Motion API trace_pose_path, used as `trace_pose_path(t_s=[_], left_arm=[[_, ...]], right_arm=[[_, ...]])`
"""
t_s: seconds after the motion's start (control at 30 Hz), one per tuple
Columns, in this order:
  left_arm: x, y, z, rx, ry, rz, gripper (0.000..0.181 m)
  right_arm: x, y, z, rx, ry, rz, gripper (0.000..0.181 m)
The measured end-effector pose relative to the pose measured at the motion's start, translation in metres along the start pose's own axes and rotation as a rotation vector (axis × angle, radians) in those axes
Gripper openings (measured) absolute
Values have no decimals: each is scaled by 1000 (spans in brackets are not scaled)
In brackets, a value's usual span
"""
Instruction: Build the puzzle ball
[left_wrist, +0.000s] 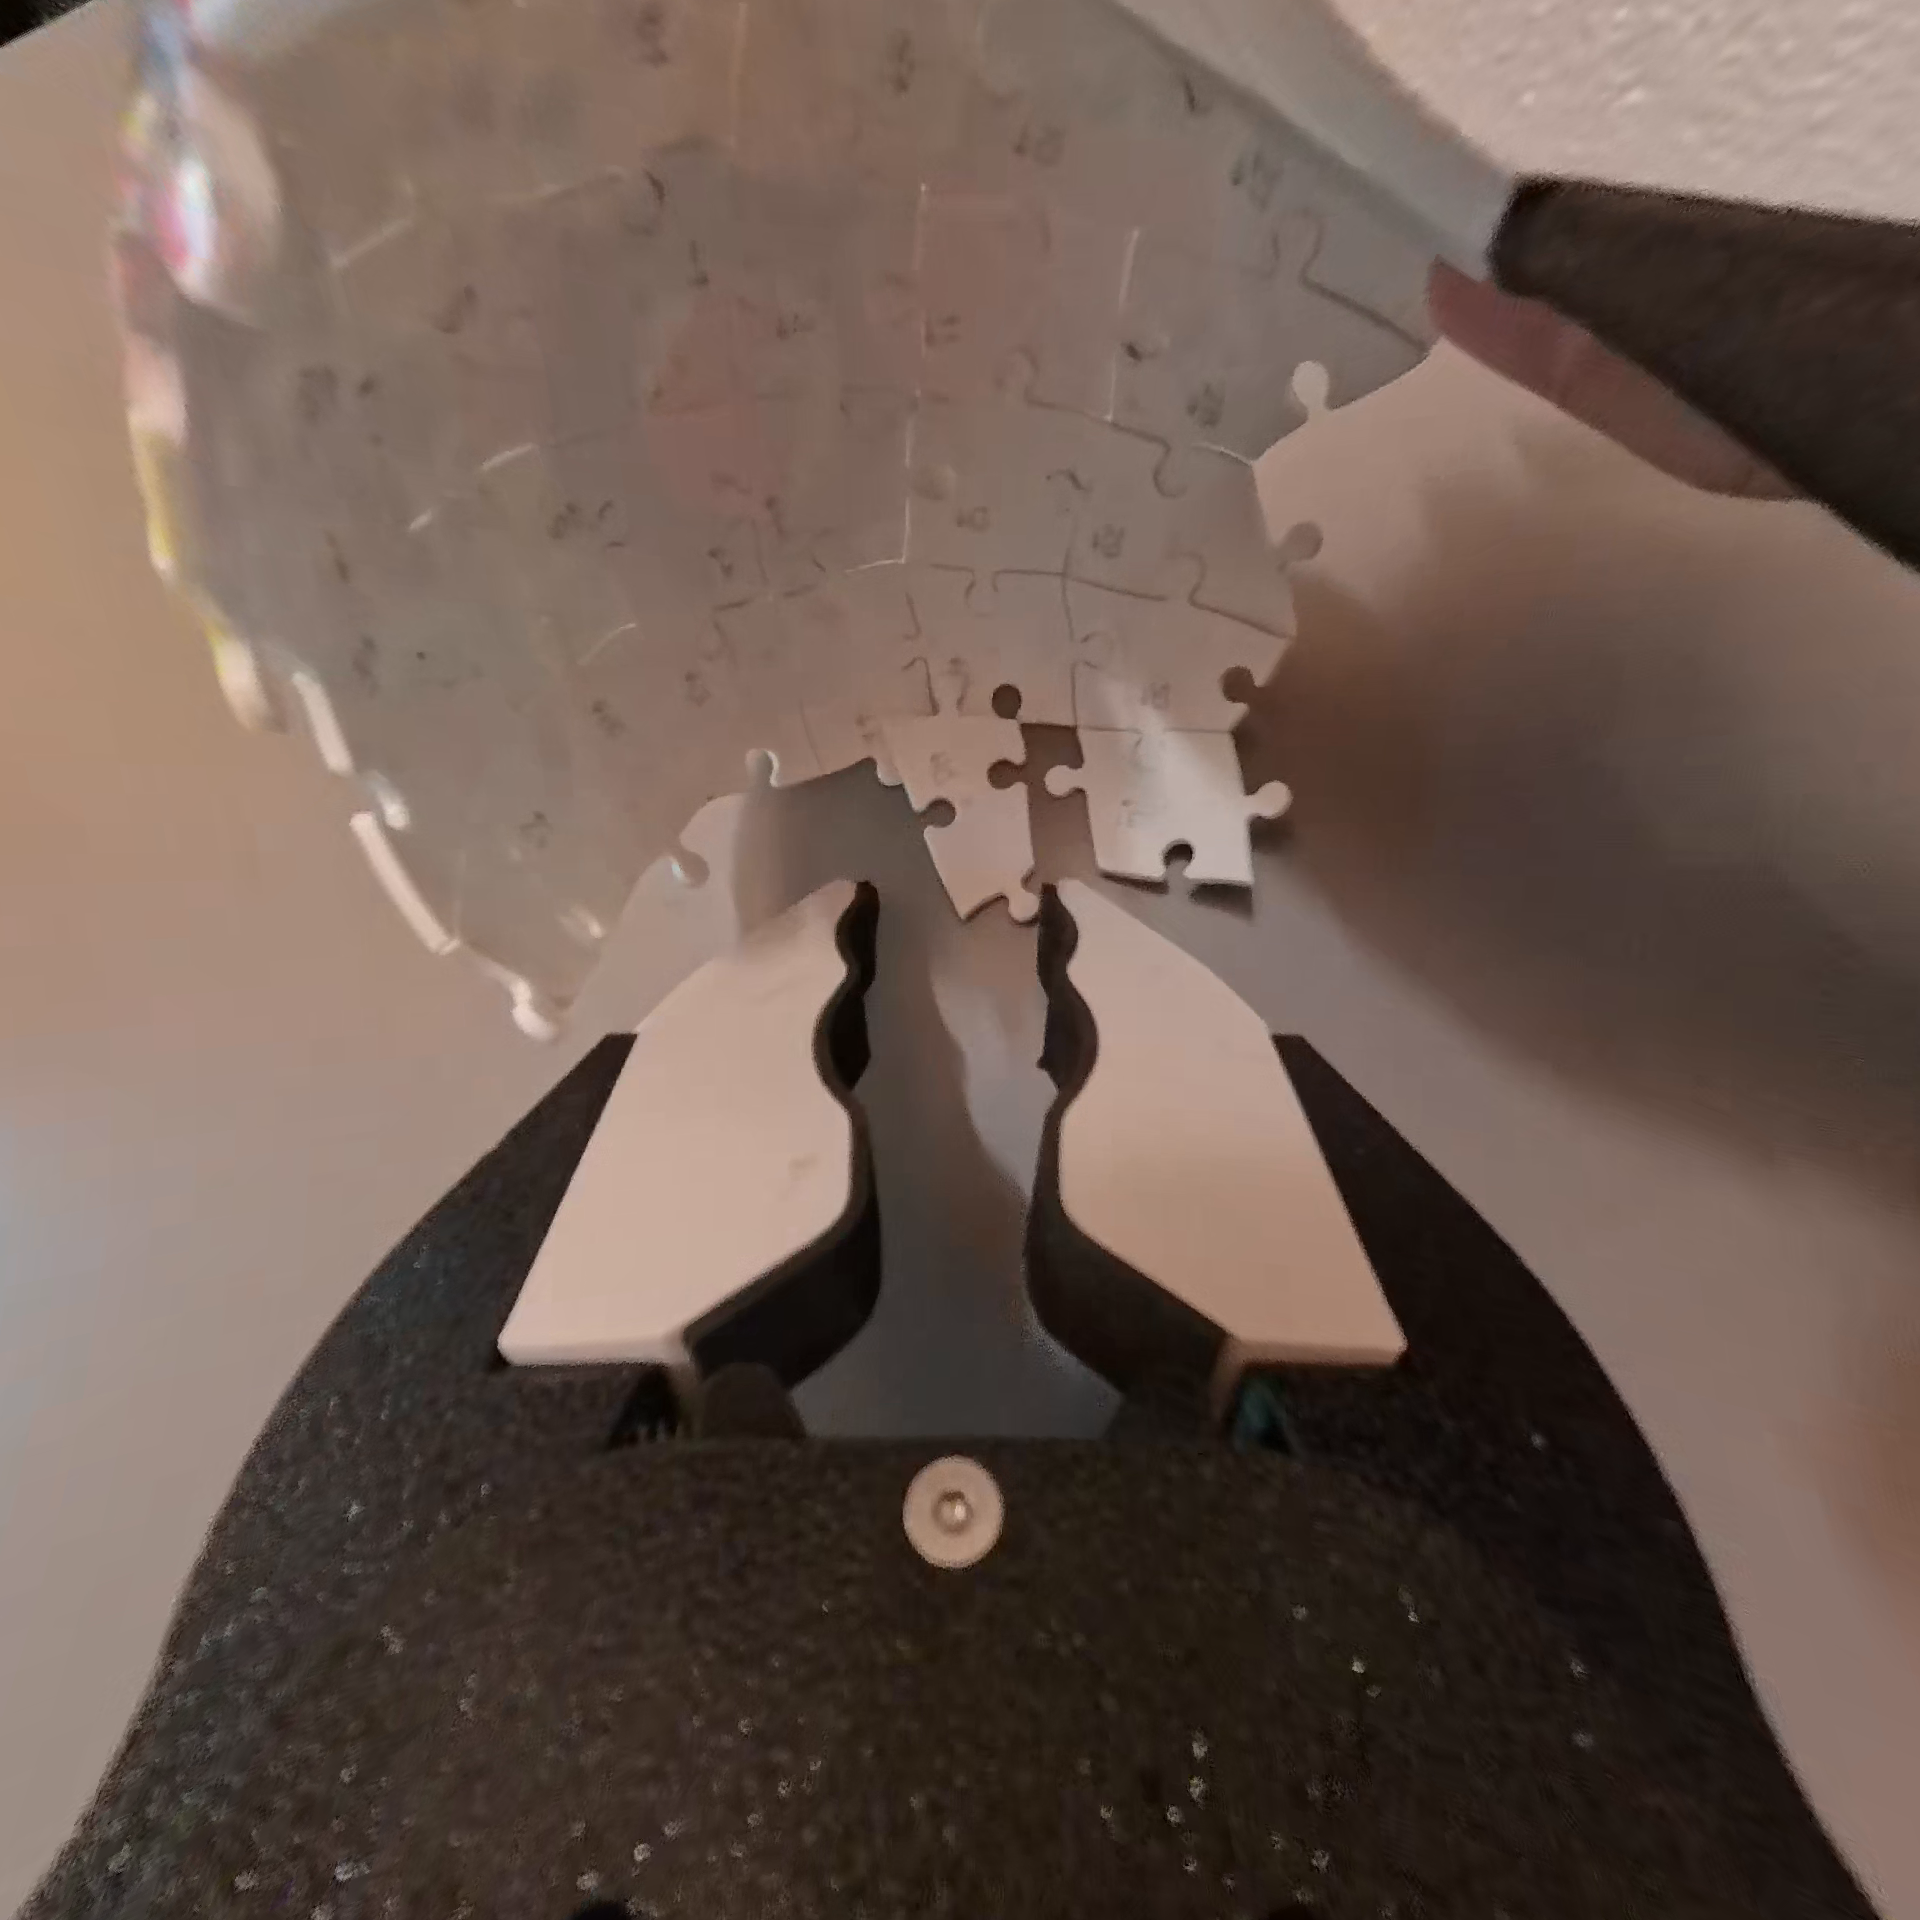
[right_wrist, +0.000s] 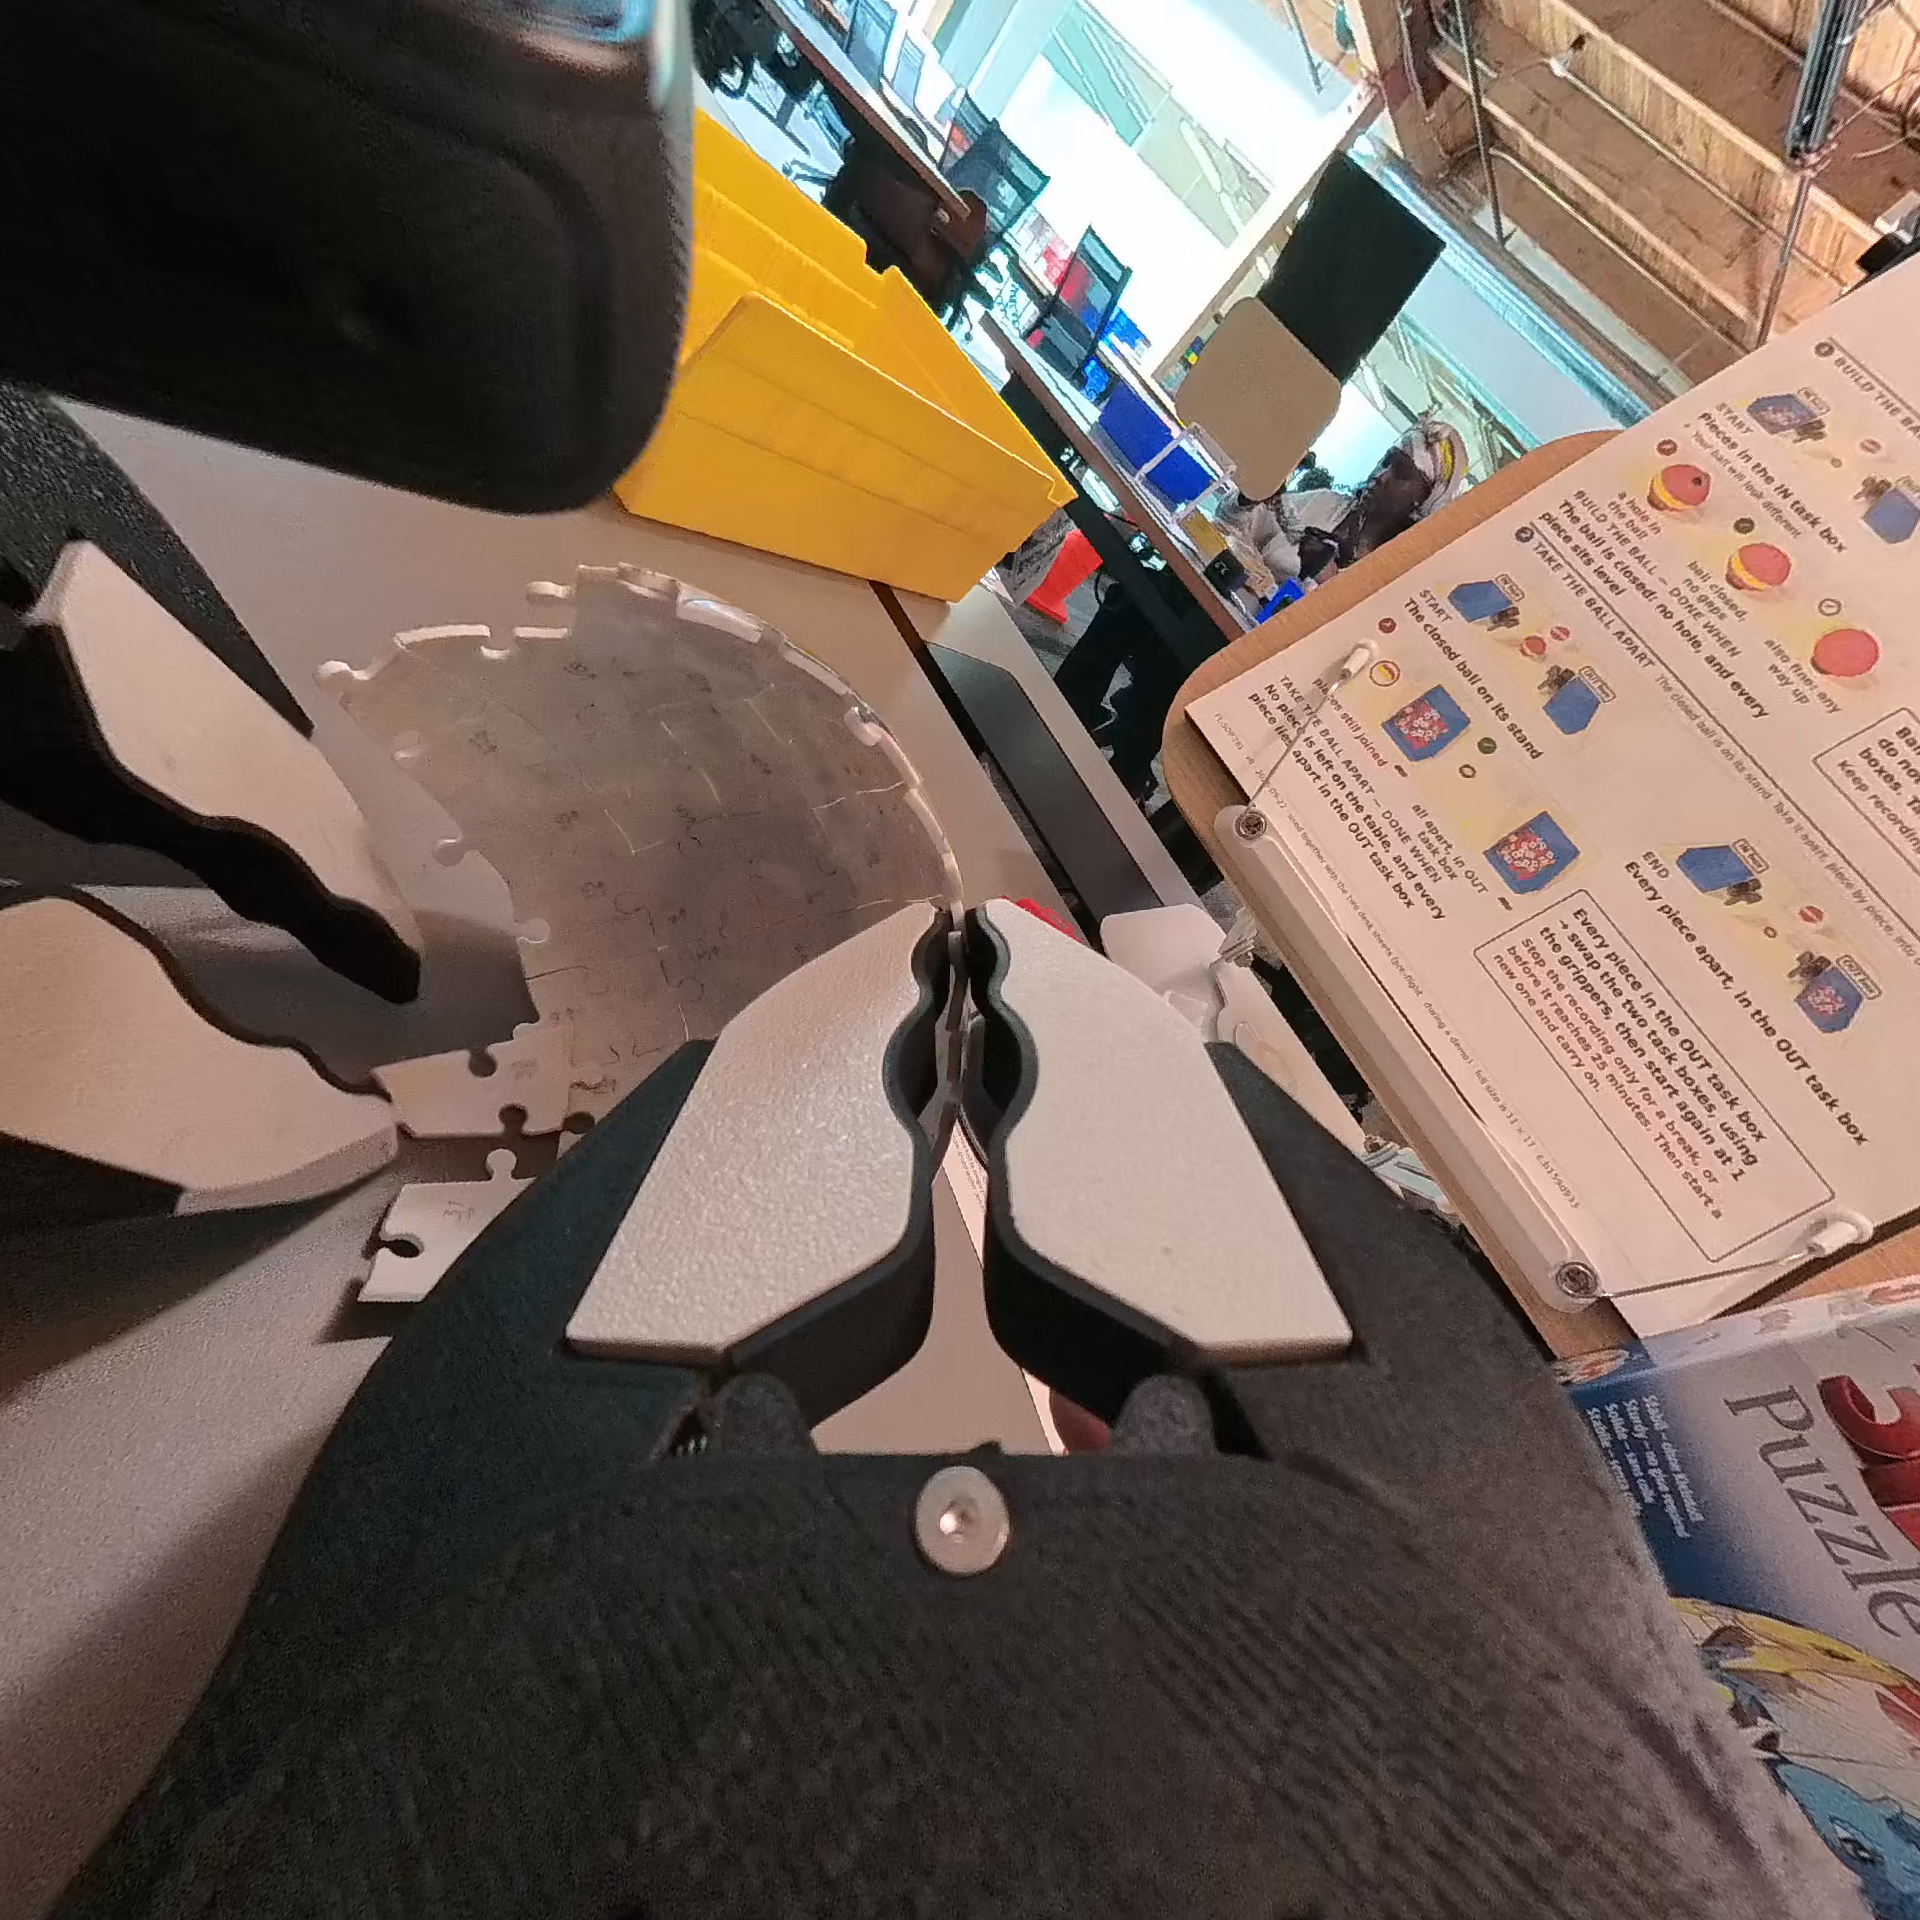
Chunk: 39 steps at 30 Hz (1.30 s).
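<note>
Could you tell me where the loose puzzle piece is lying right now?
In the right wrist view the loose puzzle piece lies flat on the table at lower left, just below the half-built puzzle shell and beside the left tool.

A: The curved shell of interlocked white puzzle pieces (left_wrist: 790, 416) looks like smooth, thin plastic with a faint sheen on its inside.

B: And in the right wrist view that same shell (right_wrist: 665, 790) reads greyish, almost satin.

A: The left gripper (left_wrist: 956, 914) has a black, grainy, speckled body, matt white finger plates and dark rubbery wavy pads.

B: The right gripper (right_wrist: 961, 925) has pebbled white plates and a shiny metal screw. The stacked yellow bins (right_wrist: 831, 436) look like smooth plastic, the printed instruction sheet (right_wrist: 1621, 790) like glossy paper, the blue puzzle box (right_wrist: 1787, 1621) like cardboard.
</note>
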<state>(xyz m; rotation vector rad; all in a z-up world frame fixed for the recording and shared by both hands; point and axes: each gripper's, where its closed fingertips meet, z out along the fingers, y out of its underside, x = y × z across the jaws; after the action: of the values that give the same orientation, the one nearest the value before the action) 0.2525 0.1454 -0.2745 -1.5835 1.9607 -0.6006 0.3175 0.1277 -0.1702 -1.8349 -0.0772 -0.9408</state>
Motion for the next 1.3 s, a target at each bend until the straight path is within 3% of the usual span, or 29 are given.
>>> trace_pose_path(t_s=[0.3,0.6,0.8,1.3], left_arm=[[-1,1,0,0,32,13,22],[0,-3,6,8,58,-136,30],[-7,-4,8,4,37,-169,17],[5,-3,4,-11,110,-201,16]], right_arm=[[0,0,0,-1,1,-7,3],[0,0,0,-2,1,-4,3],[0,0,0,-2,0,-5,3],[0,1,0,-3,3,-4,3]])
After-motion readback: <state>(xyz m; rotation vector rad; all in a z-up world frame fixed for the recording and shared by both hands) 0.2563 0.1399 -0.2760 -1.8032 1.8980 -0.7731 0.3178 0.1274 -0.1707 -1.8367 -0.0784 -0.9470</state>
